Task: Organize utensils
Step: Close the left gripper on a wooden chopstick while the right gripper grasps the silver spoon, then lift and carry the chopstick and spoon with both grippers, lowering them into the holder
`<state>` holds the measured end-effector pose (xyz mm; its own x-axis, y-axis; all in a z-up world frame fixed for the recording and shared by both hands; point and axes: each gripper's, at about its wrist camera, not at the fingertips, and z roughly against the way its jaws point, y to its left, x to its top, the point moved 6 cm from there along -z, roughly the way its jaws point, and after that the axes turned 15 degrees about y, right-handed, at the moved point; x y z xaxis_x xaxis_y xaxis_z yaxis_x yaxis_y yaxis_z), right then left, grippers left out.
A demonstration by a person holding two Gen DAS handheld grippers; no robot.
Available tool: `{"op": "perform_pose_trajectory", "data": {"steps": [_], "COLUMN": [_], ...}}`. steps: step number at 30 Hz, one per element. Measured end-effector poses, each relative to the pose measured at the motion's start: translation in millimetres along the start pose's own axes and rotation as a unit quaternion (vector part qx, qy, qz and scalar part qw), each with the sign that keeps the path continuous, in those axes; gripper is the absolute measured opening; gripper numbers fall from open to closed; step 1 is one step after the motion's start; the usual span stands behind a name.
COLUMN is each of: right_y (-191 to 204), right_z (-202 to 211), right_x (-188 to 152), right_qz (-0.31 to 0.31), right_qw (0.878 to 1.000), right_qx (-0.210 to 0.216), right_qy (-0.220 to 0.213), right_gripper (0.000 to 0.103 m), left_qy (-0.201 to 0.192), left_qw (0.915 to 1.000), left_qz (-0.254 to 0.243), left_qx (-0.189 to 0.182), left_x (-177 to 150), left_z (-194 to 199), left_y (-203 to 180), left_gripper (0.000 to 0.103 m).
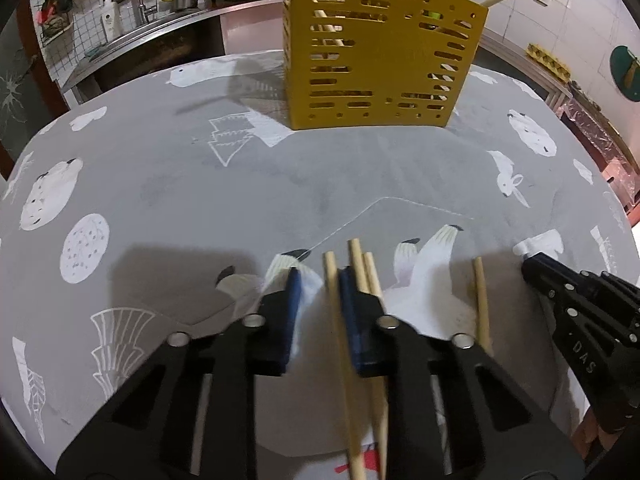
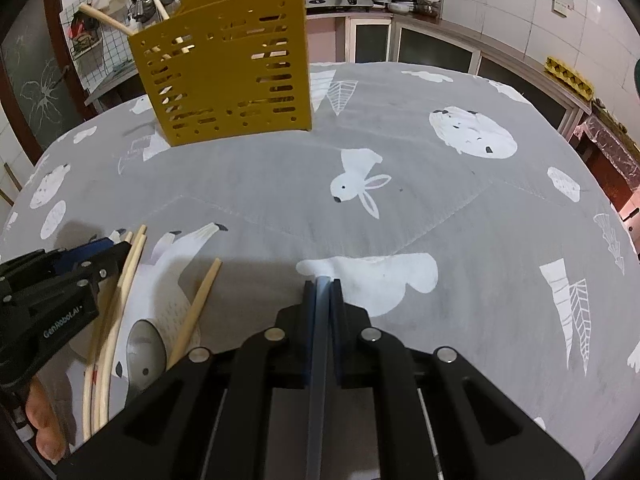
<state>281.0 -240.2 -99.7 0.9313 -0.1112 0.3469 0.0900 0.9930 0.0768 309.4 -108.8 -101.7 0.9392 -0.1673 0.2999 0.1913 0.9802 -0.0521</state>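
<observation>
Left gripper (image 1: pixel 316 280): black linkage arms, silver pivot screws behind blue pads. Right gripper (image 2: pixel 323 286): identical; white "GenRobot.AI" lettering on housing.

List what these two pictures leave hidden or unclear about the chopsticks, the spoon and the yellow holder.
- Left gripper: whether its jaws pinch a chopstick is unclear; the left wrist view shows one between the pads.
- Chopsticks' lower ends: cut off by the bottom edge, left wrist view.
- Spoon: handle hidden behind the right gripper body, right wrist view.
- Yellow holder: contents seen only through slots; compartments unclear in both views.
</observation>
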Motion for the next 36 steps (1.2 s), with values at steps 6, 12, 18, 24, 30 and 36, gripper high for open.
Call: {"op": "perform_pose_trajectory", "data": {"steps": [6,12,18,24,30,36], "right_y": [-3.1,-5.5,-3.2,-2.4,-2.1,1.4], "right_z": [1.4,8.5,23.1,42.1,64.5,87.5], "right_x": [-1.0,-0.9,2.0,4.9,8.5,11.5], "right_qz": [-0.011,-0.016,-0.014,-0.013,-0.011,-0.003], "right_qw": [1.0,1.0,0.999,0.997,0.992,0.984], "right_qx": [0.012,0.016,0.024,0.034,0.039,0.049], "right_qy": [-0.008,-0.022,-0.044,-0.073,-0.118,-0.171], "right_gripper": [0.007,0.007,0.007,0.007,0.007,0.007], "left_qy": [-0.008,-0.016,-0.045,-0.091,-0.155,-0.205], "left_qw": [0.9999,0.9992,0.9978,0.9948,0.9876,0.9787], "left_qz": [0.003,0.015,0.02,0.02,0.01,0.011], "left_qx": [-0.012,-0.034,-0.044,-0.041,-0.021,-0.013], "left_x": [-1.1,-4.1,-7.0,-5.2,-4.6,-7.7], "left_z": [-0.5,5.6,27.5,62.5,103.1,130.1], "left_y": [-2.3,4.2,12.5,18.9,19.5,25.5], "left_gripper": [0.005,0.005,0.005,0.005,0.005,0.004]}}
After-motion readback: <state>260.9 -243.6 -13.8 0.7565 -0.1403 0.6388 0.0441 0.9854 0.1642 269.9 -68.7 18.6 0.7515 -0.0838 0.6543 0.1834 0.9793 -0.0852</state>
